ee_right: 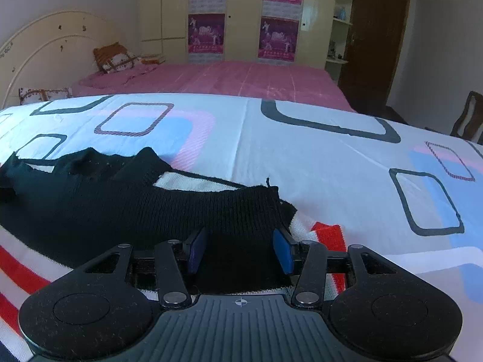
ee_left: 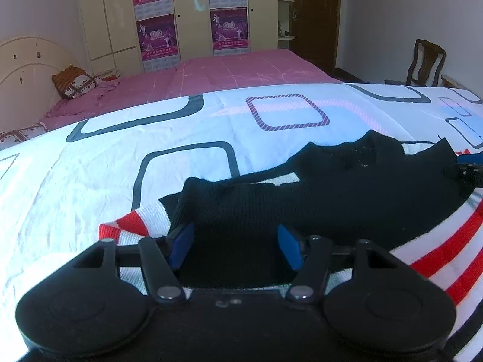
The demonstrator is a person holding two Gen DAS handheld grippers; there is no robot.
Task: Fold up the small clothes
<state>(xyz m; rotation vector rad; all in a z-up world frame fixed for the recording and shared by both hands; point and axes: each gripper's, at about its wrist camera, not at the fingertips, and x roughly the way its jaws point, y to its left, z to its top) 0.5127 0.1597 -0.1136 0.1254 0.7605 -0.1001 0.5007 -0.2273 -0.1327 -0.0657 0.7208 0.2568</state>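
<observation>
Left wrist view: left gripper (ee_left: 235,246) gapes wide over the sweater (ee_left: 302,199), gripping nothing. Right gripper (ee_right: 240,252) likewise stands open, black knit between its fingers. Sweater lies just ahead on the bed (ee_right: 302,150), seemingly partly folded; more folds remain.

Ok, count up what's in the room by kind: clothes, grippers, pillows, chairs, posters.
Sweater: 1
Grippers, left and right: 2
Pillows: 2
Chair: 1
Posters: 4
Total: 10
</observation>
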